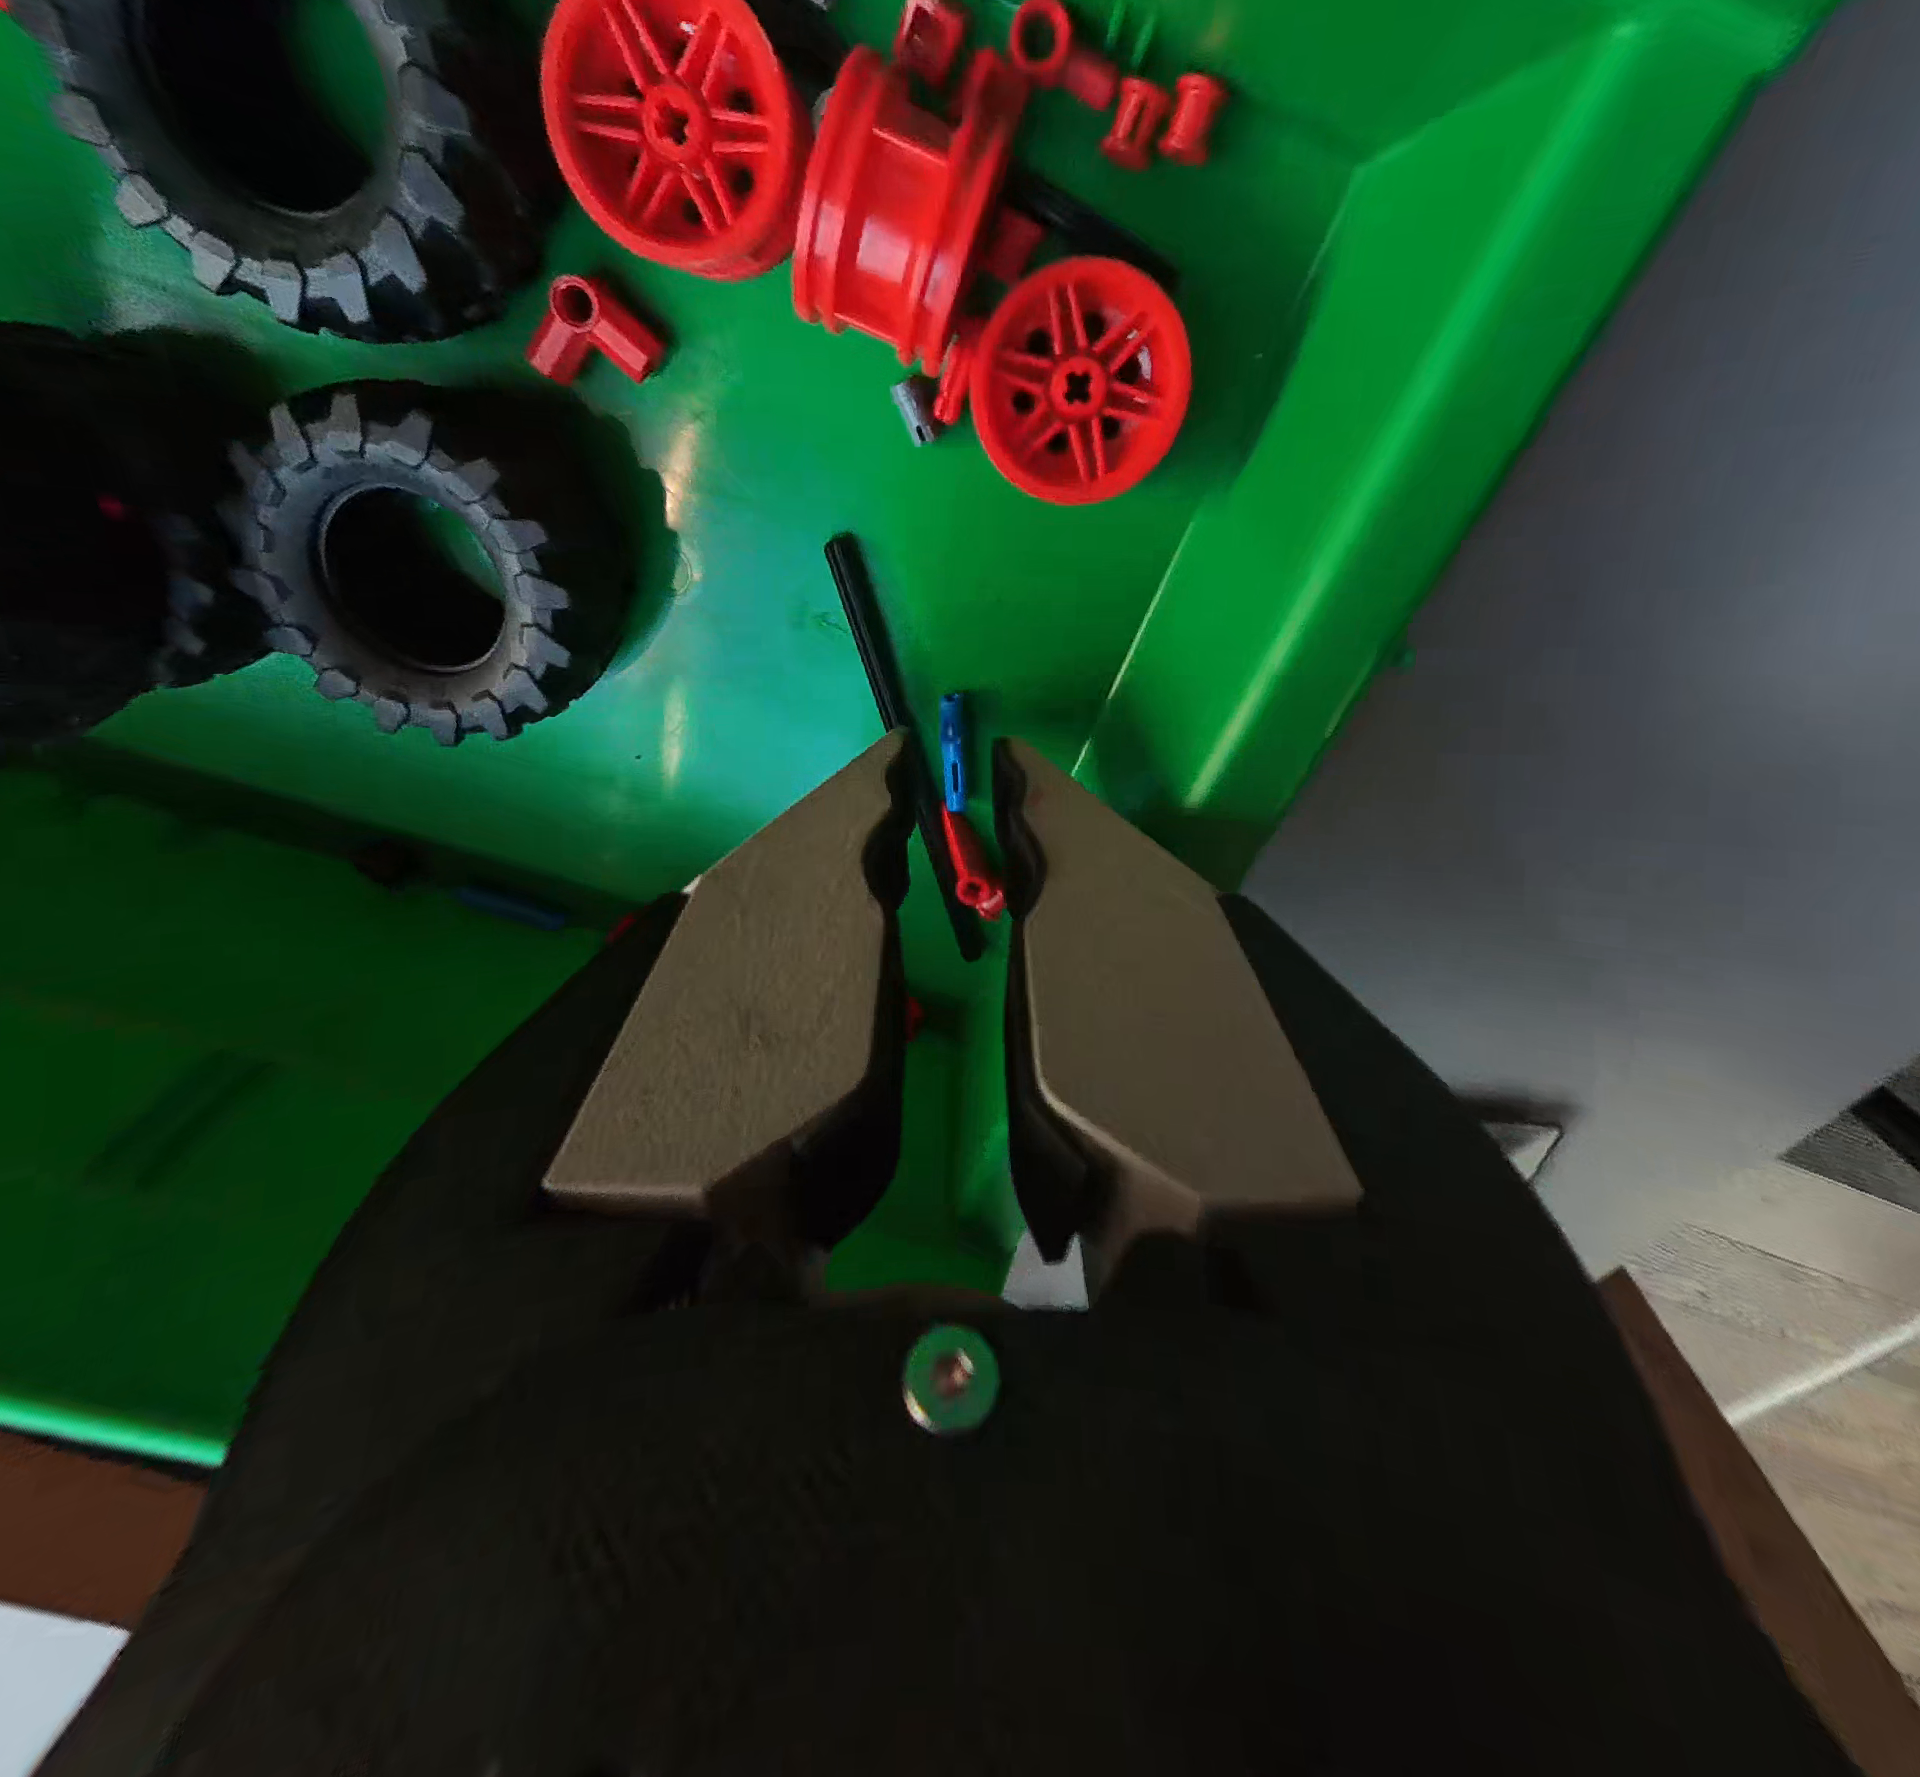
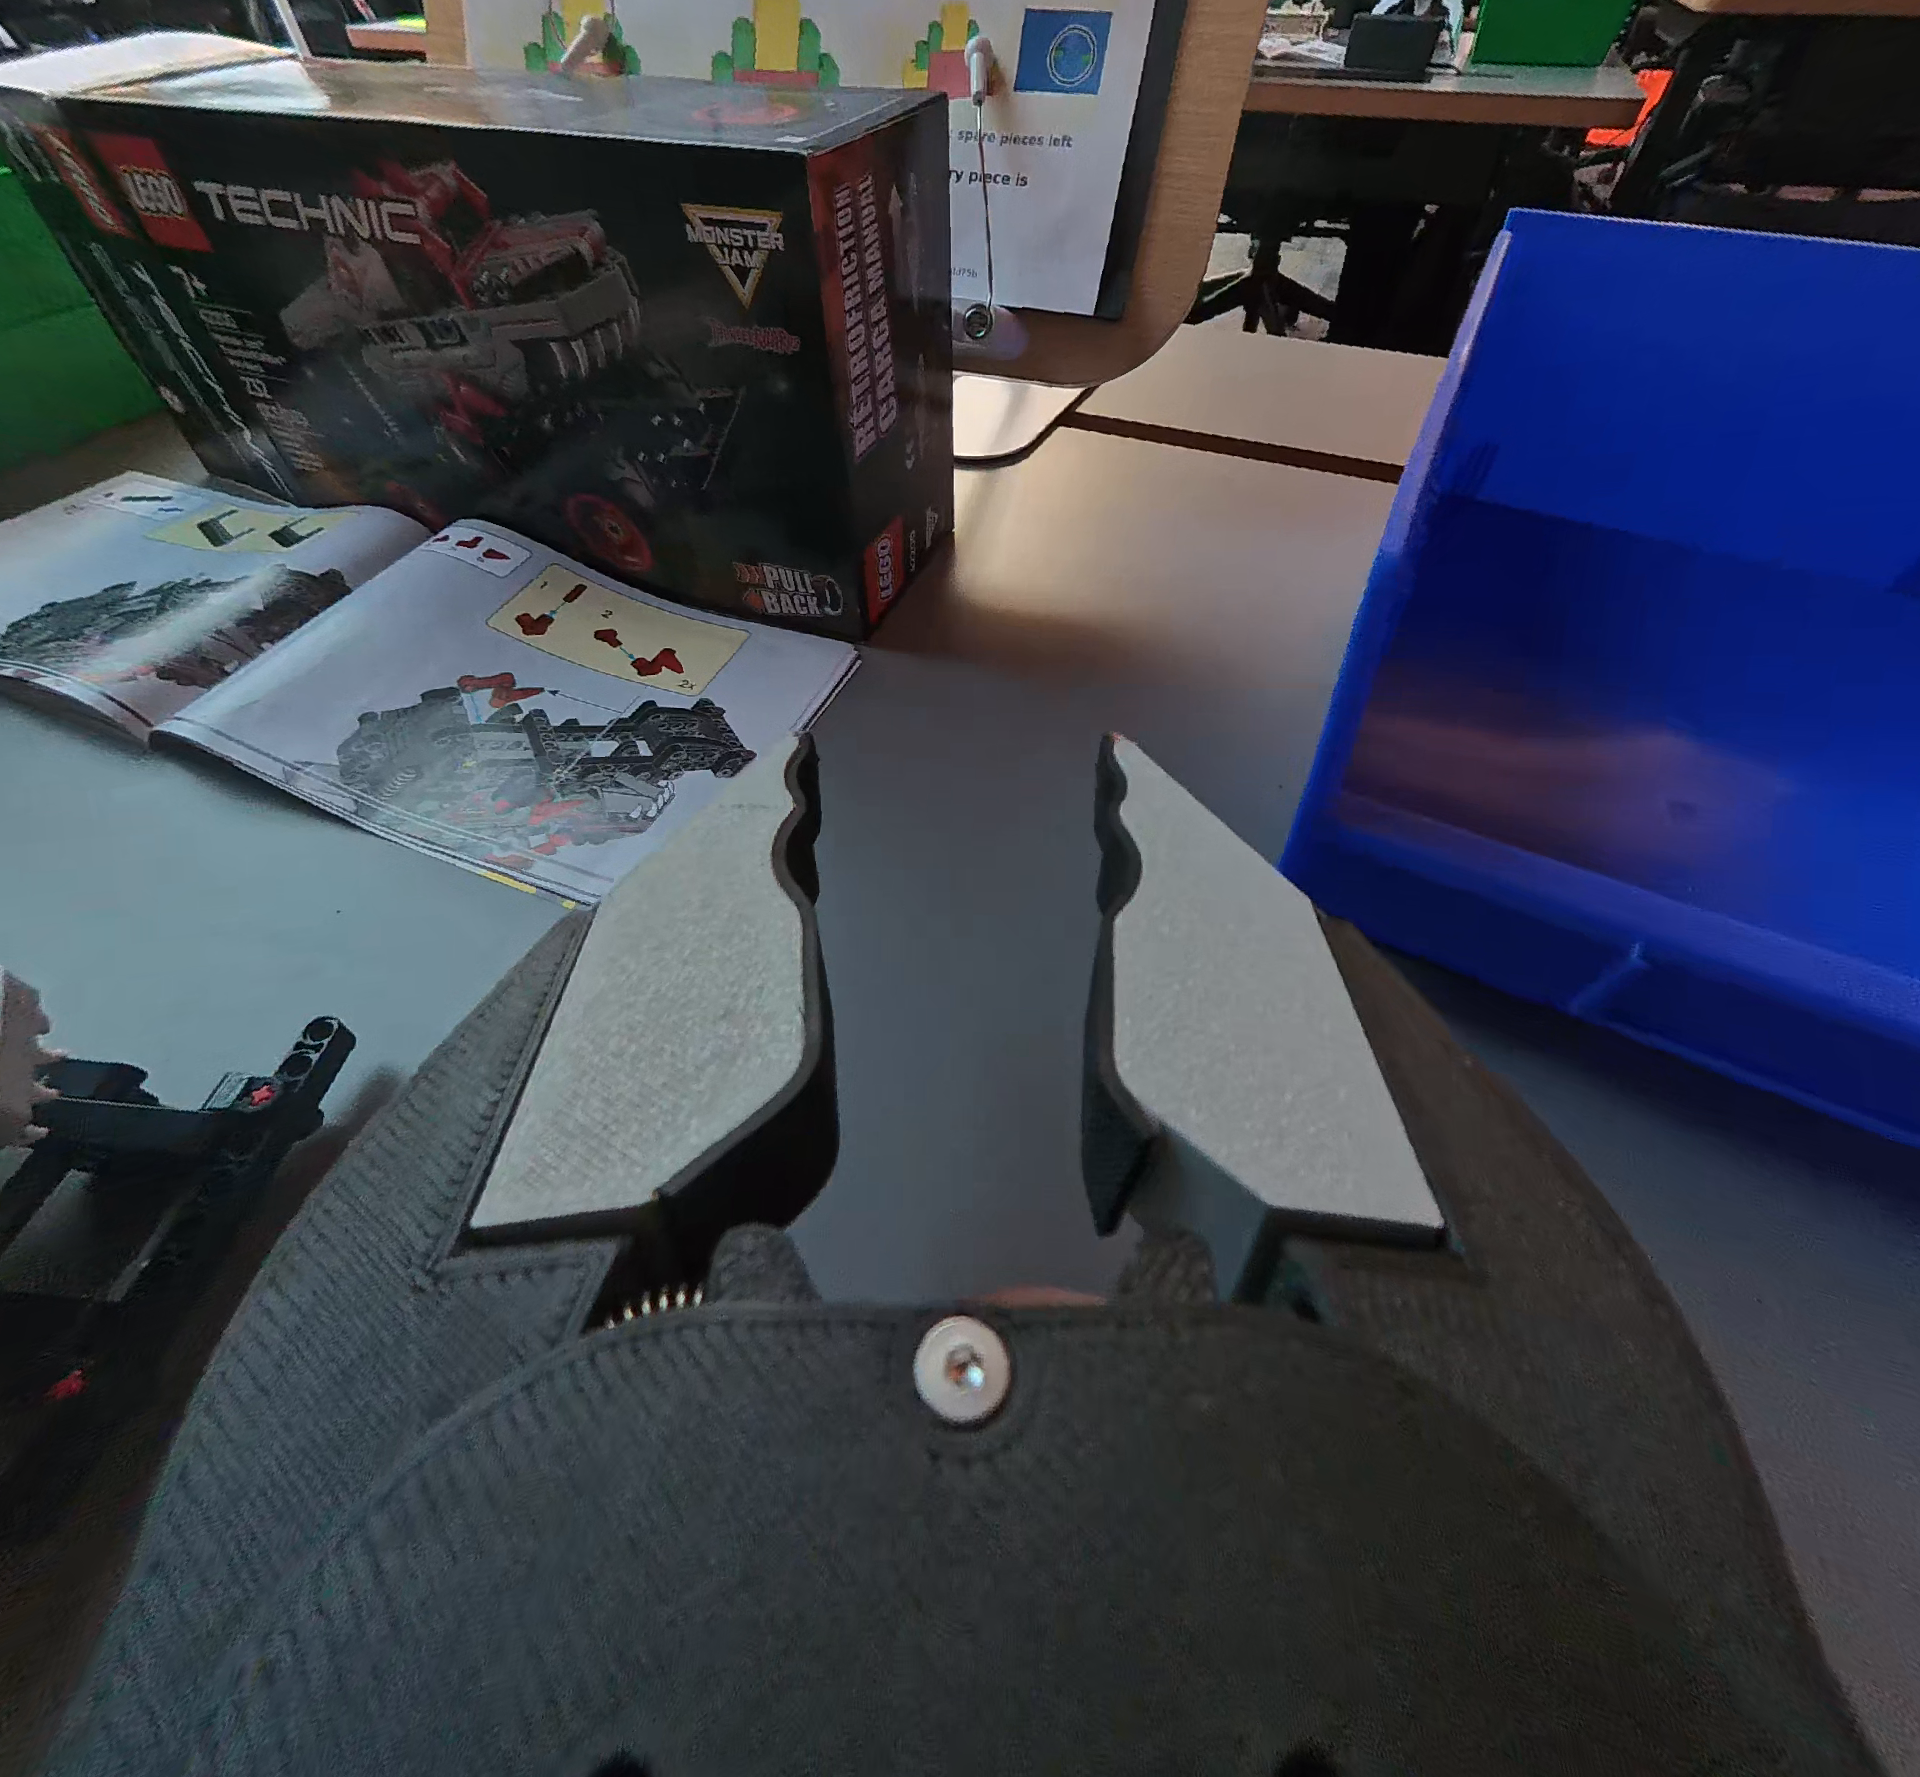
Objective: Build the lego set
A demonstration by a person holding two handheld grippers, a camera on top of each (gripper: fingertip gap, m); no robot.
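Note:
My left gripper (image 1: pixel 951 748) hangs over a green bin (image 1: pixel 1299 480) with its jaws a narrow gap apart. Between the fingertips, on the bin floor, lie a black axle (image 1: pixel 868 626), a small blue pin (image 1: pixel 952 725) and a small red piece (image 1: pixel 971 870); I see no grip on any of them. Farther in lie three red wheel hubs (image 1: pixel 670 112), two black tyres (image 1: pixel 416 564) and a red angle connector (image 1: pixel 592 340). My right gripper (image 2: pixel 956 751) is open and empty above the dark table. The partly built black model (image 2: pixel 156 1135) sits to its lower left.
An open instruction booklet (image 2: pixel 416 688) lies ahead left of the right gripper, with the set's box (image 2: pixel 499 325) standing behind it. A blue bin (image 2: pixel 1662 740) stands close on the right. A board with a printed sheet (image 2: pixel 831 13) stands at the back. The left gripper's tips are roughly 60 cm from the right gripper's. To reach the red angle connector (image 1: pixel 592 340) in a straight line is about 8 cm for my left fingers, about 55 cm for my right.

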